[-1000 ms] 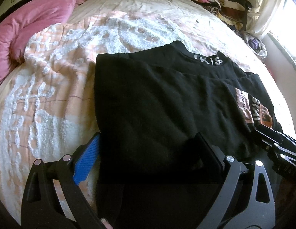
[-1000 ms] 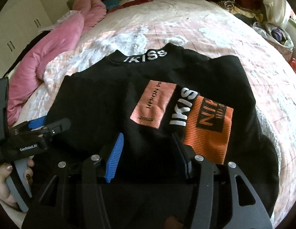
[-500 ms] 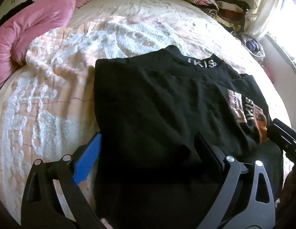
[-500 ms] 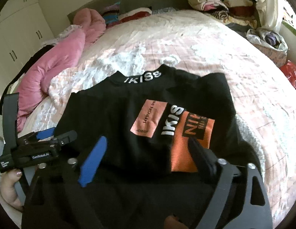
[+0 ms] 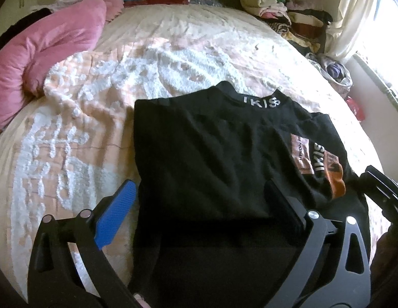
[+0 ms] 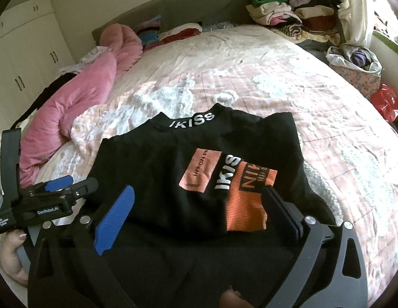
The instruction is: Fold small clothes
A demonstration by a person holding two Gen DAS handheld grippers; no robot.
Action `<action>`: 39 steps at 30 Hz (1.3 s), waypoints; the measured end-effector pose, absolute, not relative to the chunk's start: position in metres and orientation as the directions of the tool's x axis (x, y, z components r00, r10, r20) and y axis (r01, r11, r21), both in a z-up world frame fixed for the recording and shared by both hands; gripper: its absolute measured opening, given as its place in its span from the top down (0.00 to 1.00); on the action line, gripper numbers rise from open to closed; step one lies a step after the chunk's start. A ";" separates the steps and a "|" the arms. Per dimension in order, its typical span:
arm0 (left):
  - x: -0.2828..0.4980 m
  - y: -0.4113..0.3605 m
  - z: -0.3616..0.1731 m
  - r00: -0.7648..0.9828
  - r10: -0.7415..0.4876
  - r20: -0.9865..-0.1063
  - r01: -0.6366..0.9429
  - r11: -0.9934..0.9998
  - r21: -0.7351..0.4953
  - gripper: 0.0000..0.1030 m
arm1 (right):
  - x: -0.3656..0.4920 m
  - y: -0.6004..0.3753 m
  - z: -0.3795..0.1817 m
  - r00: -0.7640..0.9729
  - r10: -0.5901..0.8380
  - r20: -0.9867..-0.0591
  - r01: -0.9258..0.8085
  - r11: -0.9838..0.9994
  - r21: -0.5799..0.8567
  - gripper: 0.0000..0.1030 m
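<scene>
A black sweatshirt [image 6: 173,179] lay partly folded on the near half of the bed [image 6: 314,97], its collar lettered "IKISS" pointing toward the far side and a pink patch [image 6: 199,169] and an orange ribbed patch [image 6: 247,205] showing on the right part of its upper layer. The left tongs [image 5: 199,205] hung over the garment's near left corner with their jaws spread wide — the blue-padded finger [image 5: 116,213] sat just off the cloth's left edge above the bedspread, and the black one was over the dark fabric, with nothing clamped between them. The right tongs [image 6: 199,210] were likewise wide open over the near edge of the sweatshirt, the blue pad [image 6: 114,220] at the left and the black finger just beside the orange patch, gripping nothing. In the right wrist view the left tool appeared at the left edge, held by a hand [image 6: 11,254] with painted nails. A rolled pink duvet [image 6: 78,102] lay along the left side of the bed, folded garments [image 6: 173,33] sat against the headboard, a heap of clothes [image 6: 294,18] was piled at the far right corner, and a bag [image 6: 353,64] and something red [image 6: 386,102] stood beyond the right edge near the window.
</scene>
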State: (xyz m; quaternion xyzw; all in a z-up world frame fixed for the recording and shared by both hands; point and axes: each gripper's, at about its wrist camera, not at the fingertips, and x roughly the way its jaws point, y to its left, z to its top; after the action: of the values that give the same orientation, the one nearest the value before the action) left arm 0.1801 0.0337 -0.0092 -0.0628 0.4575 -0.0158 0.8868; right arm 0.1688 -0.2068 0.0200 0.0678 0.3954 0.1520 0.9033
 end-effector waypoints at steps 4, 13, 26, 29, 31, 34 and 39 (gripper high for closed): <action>0.177 0.033 -0.001 0.594 -0.086 -0.800 -0.028 0.991 -0.127 0.09 | 0.163 -0.209 0.028 0.654 0.331 -0.680 -0.223 0.943 0.246 0.04; 0.167 0.029 0.013 0.617 -0.081 -0.783 -0.022 0.992 -0.121 0.09 | 0.152 -0.211 0.044 0.679 0.333 -0.655 -0.224 0.943 0.247 0.04; 0.137 0.022 0.039 0.654 -0.047 -0.755 -0.015 0.997 -0.076 0.09 | 0.123 -0.221 0.072 0.713 0.354 -0.605 -0.246 0.935 0.257 0.04; 0.128 0.020 0.042 0.660 -0.046 -0.750 -0.009 0.998 -0.070 0.09 | 0.113 -0.225 0.077 0.721 0.356 -0.595 -0.248 0.934 0.257 0.04; 0.123 0.019 0.043 0.663 -0.051 -0.747 -0.004 0.997 -0.071 0.09 | 0.107 -0.227 0.081 0.724 0.359 -0.590 -0.253 0.933 0.258 0.04; 0.114 0.017 0.044 0.666 -0.047 -0.744 0.000 0.998 -0.063 0.09 | 0.097 -0.231 0.084 0.729 0.356 -0.584 -0.255 0.934 0.252 0.04; 0.099 0.015 0.047 0.673 -0.055 -0.737 0.011 0.998 -0.065 0.09 | 0.078 -0.237 0.084 0.735 0.355 -0.577 -0.253 0.934 0.253 0.04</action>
State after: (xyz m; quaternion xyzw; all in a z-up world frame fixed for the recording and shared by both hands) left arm 0.0987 0.0151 0.0467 -0.0276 0.4039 -0.0180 0.9142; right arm 0.0782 -0.2369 0.0839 0.0788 0.3248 0.1639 0.9281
